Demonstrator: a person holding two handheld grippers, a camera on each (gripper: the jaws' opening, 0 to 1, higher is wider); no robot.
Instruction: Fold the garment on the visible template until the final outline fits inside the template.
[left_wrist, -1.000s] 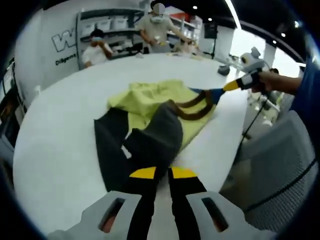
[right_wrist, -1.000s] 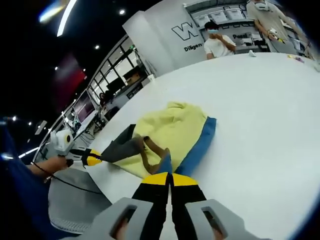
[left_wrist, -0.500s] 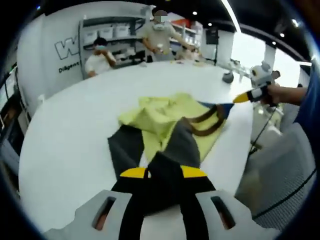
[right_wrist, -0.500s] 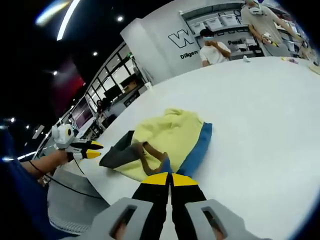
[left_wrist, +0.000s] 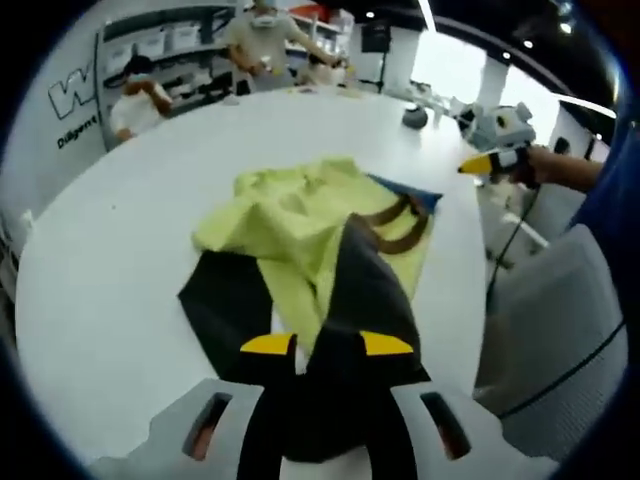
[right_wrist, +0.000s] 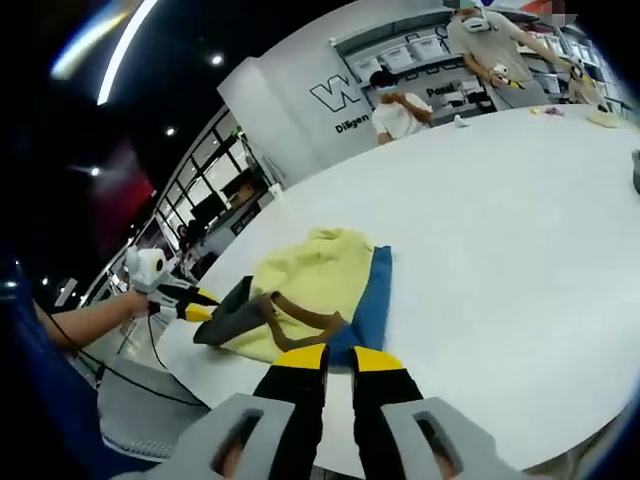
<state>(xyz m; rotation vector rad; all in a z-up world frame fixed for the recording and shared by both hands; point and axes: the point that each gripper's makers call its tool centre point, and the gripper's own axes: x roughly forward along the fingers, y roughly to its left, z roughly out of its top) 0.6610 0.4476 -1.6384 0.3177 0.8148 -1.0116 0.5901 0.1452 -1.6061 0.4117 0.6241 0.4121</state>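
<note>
Yellow fabric garment (left_wrist: 300, 215) with dark grey sleeves on round white table (left_wrist: 100, 250) — left gripper (left_wrist: 314, 345) clamps one sleeve; right gripper (right_wrist: 340, 357) — jaws closed on blue hem.

A round white table (right_wrist: 520, 210) stands before a lettered white wall (right_wrist: 300, 90), shelving (left_wrist: 170, 40) and ceiling lights (right_wrist: 95, 45).

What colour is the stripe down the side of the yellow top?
Blue. The stripe runs along the top's edge, clearest in the right gripper view.

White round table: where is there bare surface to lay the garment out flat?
The white round table is bare from the yellow, grey and blue garment out to the far edge by the standing people. The near edge is crowded: left gripper and right gripper both work the cloth there.
</note>
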